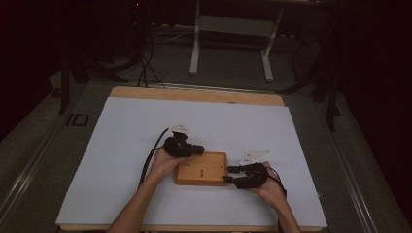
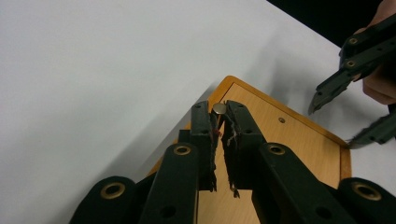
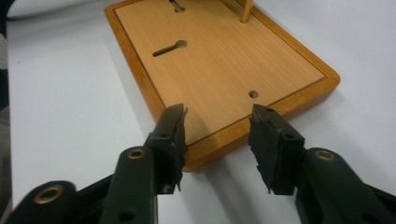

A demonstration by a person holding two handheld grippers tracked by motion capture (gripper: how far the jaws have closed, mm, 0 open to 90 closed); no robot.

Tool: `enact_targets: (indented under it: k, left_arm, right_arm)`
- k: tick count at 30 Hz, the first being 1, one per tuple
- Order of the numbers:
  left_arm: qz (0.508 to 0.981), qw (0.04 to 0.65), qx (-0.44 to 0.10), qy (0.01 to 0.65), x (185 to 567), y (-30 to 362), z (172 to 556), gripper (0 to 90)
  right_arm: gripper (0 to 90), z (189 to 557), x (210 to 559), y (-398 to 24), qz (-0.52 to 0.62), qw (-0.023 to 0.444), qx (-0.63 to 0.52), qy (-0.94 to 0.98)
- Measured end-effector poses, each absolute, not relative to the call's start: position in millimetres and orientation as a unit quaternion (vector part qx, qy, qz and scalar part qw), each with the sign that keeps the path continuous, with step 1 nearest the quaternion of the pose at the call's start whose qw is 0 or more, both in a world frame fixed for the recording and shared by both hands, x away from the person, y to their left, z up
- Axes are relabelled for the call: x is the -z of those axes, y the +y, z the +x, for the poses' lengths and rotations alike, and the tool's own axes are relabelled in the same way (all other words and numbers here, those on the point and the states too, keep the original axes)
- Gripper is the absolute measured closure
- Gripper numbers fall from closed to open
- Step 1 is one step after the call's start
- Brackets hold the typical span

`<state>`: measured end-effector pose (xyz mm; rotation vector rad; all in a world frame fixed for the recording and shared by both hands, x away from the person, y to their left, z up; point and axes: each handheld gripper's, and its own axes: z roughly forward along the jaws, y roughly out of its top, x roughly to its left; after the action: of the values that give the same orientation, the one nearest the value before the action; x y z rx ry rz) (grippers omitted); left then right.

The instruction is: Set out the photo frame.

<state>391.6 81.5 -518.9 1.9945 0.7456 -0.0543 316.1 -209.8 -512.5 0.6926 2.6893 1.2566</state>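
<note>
Left hand-held gripper (image 2: 219, 122) pinches peg (image 2: 219, 109); wooden board (image 2: 289, 140) beneath.

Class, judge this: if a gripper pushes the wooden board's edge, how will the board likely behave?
The wooden board lies flat on the white table, so it should slide, not tip or roll. Its thick rim suggests it is stiff. The thin peg standing on it looks easier to knock.
</note>
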Motion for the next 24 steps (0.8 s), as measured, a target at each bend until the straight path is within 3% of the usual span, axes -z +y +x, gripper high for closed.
enact_targets:
  k: [16, 24]
  left_arm:
    - [0.816, 0.482, 0.038, 0.317, 518.3, 81.4, 400.3, 84.6]
    - [0.813, 0.479, 0.045, 0.327, 517.9, 80.7, 405.3, 85.3]
  right_arm:
    - [33.0, 312.6, 512.5, -204.2, 0.198, 0.055, -0.420, 0.884]
    - [22.5, 311.9, 514.9, -197.6, 0.195, 0.087, -0.407, 0.888]
